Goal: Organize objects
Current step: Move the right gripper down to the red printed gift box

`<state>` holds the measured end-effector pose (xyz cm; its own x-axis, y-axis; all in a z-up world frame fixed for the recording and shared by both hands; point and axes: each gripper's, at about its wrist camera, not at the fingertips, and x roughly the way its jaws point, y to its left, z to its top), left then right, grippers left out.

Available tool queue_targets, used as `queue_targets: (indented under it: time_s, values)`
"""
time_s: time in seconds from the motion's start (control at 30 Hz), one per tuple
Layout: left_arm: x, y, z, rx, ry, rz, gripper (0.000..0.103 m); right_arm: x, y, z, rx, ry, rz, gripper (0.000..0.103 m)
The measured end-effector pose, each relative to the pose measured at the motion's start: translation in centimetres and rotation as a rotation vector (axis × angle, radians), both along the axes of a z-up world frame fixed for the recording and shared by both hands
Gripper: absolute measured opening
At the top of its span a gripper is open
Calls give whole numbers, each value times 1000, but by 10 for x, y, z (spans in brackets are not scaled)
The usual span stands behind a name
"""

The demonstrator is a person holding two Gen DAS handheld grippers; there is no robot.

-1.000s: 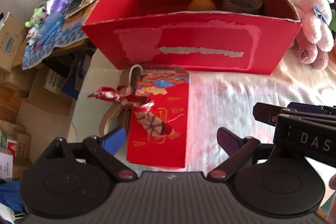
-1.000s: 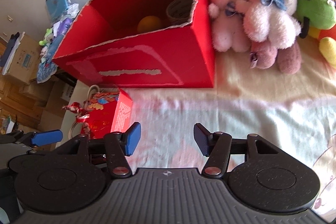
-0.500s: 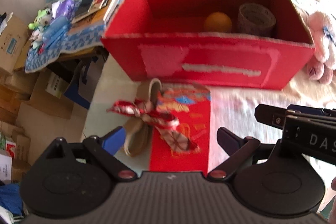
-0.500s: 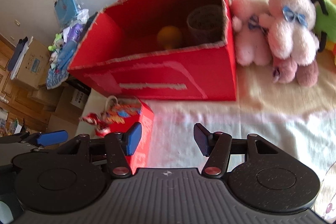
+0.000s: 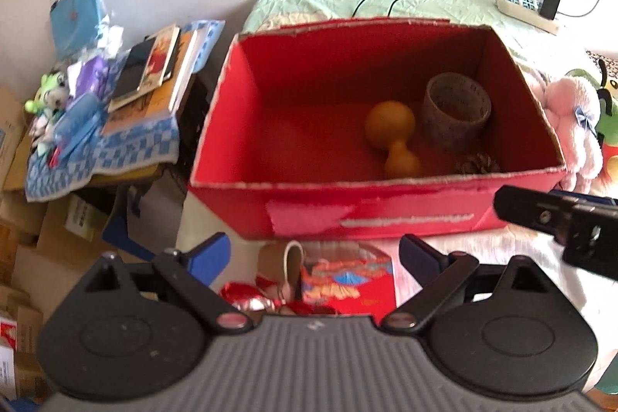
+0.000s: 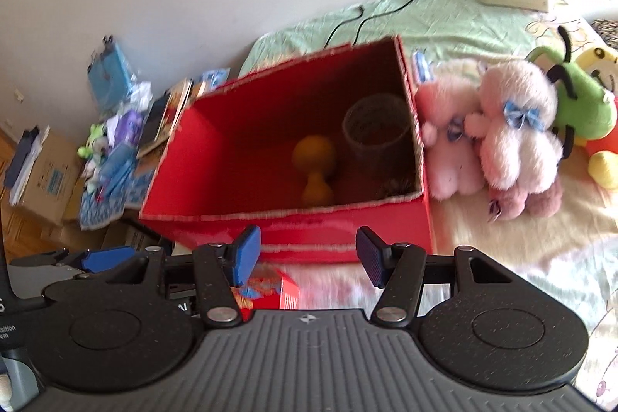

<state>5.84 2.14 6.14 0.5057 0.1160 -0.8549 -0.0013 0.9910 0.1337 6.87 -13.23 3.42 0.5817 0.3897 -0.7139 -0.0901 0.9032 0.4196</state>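
Far to my left, a cluttered side table draped in a blue-and-white checked cloth (image 5: 127,149) carries a stack of books (image 5: 154,72) and small toys. My left gripper (image 5: 314,255) is spread wide and grips nothing; between its blue pads, low in my view, lies the small red gift box with a colourful printed top (image 5: 347,280), a red patterned ribbon (image 5: 247,296) beside it, just in front of the big open red cardboard box (image 5: 378,215). Inside that big box I see a yellow-orange gourd-shaped toy (image 5: 392,132), a roll of brown tape (image 5: 455,111) standing to its right, and a pine cone (image 5: 477,165) at the near wall. My right gripper (image 6: 309,253) is likewise wide open and empty, held before the box's front wall. Further right, pink plush toys (image 6: 498,141) lean against the box's side, with a green plush toy (image 6: 583,107) beyond them.
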Motion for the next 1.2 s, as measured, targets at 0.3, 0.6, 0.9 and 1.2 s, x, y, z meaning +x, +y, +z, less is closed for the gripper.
queue_targets:
  time_s: [0.3,0.6,0.9,1.2]
  values:
    - [20,14,7,-9,-45,-34,96,6,4,9,-18,-49,-98,59]
    - [33,17,2,-12,-54,-70,97,11,13,4,-39,-47,-130,59]
    - [40,11,-2,-24,-38,-79,97,13,11,2,-41,-38,-120,59]
    - [37,4,-4,-20,-31,-48,97,12,8,2,-43,-28,-59,59]
